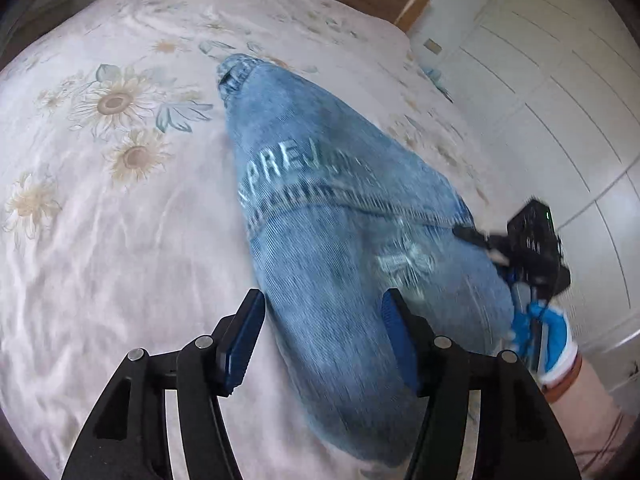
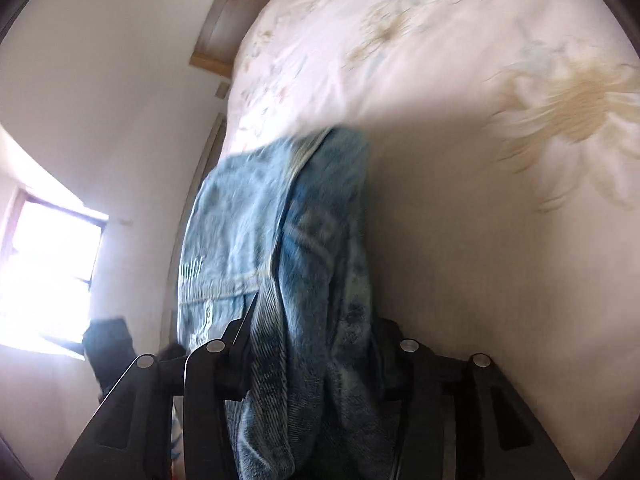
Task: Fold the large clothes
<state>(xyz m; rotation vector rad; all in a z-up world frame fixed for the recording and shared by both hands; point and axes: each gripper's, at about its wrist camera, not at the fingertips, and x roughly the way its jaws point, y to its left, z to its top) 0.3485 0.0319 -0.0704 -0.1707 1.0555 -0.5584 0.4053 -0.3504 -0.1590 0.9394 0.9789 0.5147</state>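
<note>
Mid-fold on the floral bed (image 1: 100, 240): left gripper (image 1: 322, 340) spread over the jeans (image 1: 320, 200) at lower centre; right gripper (image 2: 312, 360) pinching bunched denim; smoothing likely next.

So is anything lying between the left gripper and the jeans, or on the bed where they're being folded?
Nothing visible. The left gripper hangs open directly over the jeans with only air between. The bed around them shows just the floral cover. The right gripper already has denim bunched between its fingers.
</note>
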